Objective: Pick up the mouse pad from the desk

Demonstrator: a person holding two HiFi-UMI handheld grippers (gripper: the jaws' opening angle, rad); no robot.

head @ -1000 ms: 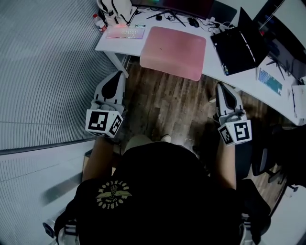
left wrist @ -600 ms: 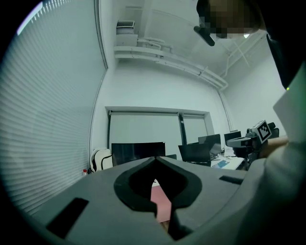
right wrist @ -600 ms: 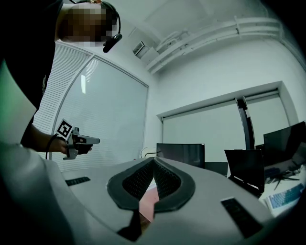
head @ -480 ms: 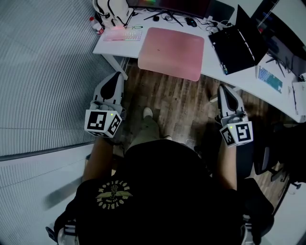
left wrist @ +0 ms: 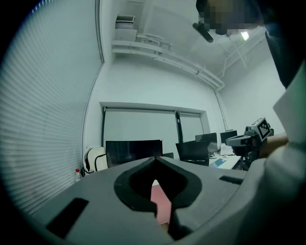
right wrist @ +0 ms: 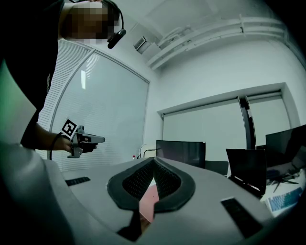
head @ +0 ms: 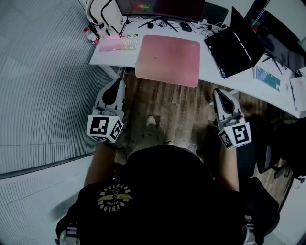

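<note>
The pink mouse pad [head: 167, 60] lies flat on the white desk [head: 210, 72], its near edge hanging a little over the desk's front. Both grippers are held level in front of the desk, short of the pad and apart from it. My left gripper [head: 119, 81] is below the pad's left corner, my right gripper [head: 217, 91] below its right corner. Each has its jaws shut with nothing between them. A sliver of the pad [left wrist: 160, 201] shows past the closed left gripper [left wrist: 155, 159], and the pad [right wrist: 149, 203] shows again past the closed right gripper [right wrist: 154, 160].
On the desk stand a lit keyboard [head: 117, 44] left of the pad, a white bag [head: 103, 14], a dark monitor [head: 158, 7], an open laptop [head: 234, 48] to the right and a second keyboard [head: 267, 79]. A chair [head: 267, 153] stands at the right. Ribbed blinds [head: 43, 86] run along the left.
The person has stepped toward the desk, a leg and shoe now showing over the wood floor. The left gripper has come forward slightly. Both grippers stay shut and empty.
</note>
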